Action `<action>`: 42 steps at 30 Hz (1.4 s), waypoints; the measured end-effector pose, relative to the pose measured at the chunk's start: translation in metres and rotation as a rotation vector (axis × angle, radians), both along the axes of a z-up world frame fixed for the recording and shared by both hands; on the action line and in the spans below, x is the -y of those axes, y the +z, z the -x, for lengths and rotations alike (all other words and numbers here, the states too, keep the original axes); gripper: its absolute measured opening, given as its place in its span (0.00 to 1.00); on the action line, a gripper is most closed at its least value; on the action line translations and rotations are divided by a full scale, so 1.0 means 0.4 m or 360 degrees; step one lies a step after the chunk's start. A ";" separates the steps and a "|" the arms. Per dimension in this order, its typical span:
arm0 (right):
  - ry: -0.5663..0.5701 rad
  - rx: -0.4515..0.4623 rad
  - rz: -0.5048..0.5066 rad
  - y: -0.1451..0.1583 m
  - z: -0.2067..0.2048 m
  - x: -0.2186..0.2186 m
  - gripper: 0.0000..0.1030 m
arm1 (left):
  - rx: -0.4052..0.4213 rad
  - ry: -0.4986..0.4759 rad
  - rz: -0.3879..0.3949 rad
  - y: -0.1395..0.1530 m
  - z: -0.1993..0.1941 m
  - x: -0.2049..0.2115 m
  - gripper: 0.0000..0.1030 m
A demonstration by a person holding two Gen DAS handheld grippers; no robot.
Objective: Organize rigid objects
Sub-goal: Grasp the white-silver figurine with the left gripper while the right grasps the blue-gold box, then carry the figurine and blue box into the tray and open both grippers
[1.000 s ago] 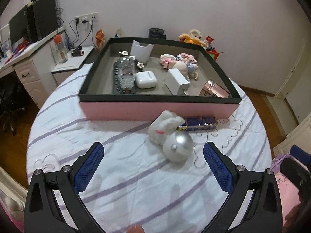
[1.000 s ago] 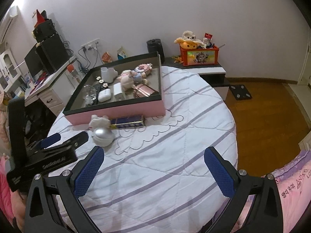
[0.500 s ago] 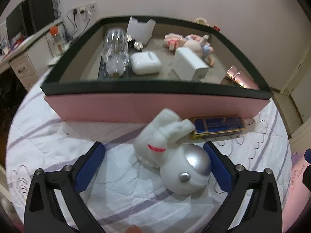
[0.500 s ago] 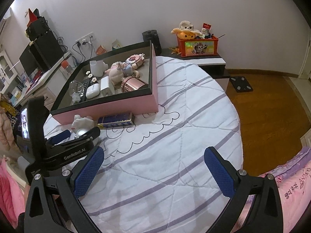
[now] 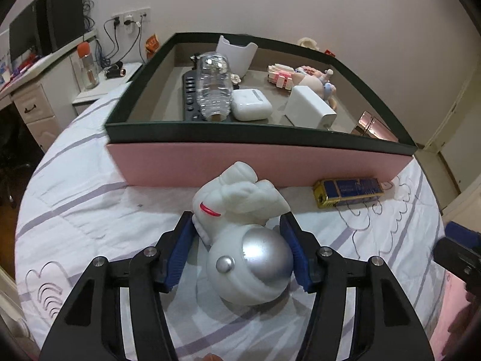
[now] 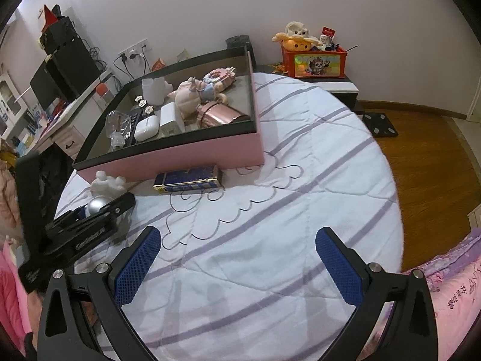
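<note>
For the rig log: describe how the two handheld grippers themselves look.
Both share one design. The left gripper and right gripper have matte black angular frames with triangular cut-outs and silver screw heads at the joints. Each finger carries a blue, mesh-textured pad. White lettering runs along the left gripper's black side, too blurred to read. No cables show.

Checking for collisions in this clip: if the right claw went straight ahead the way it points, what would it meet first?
Probably just the striped bed cover: the right claw is open with nothing between its fingers. Farther along lies the pink box, though depth is unclear.
</note>
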State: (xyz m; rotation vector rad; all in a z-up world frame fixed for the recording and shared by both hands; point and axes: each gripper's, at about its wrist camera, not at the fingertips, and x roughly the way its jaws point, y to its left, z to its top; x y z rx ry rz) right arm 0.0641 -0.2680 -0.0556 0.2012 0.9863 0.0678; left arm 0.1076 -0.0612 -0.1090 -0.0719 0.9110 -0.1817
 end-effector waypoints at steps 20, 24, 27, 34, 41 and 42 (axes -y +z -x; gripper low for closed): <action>0.0004 -0.0058 0.0242 -0.109 -0.189 -0.186 0.92 | 0.0040 0.0066 0.0011 0.040 0.035 -0.131 0.57; 0.0004 -0.0023 0.0276 -0.103 -0.179 -0.188 0.80 | 0.0044 0.0065 0.0018 0.041 0.035 -0.133 0.57; 0.0021 -0.0005 0.0218 -0.097 -0.162 -0.174 0.80 | 0.0052 0.0063 0.0025 0.046 0.039 -0.134 0.57; 0.0071 0.0054 0.0126 -0.041 -0.098 -0.152 0.80 | 0.0090 0.0044 0.0028 0.078 0.053 -0.130 0.57; 0.0138 0.0206 0.0076 0.091 -0.080 -0.144 0.80 | 0.0188 0.0012 0.0011 0.158 0.038 -0.122 0.57; 0.0149 0.0233 0.0082 0.115 -0.086 -0.141 0.80 | 0.0207 0.0005 0.0009 0.175 0.031 -0.118 0.57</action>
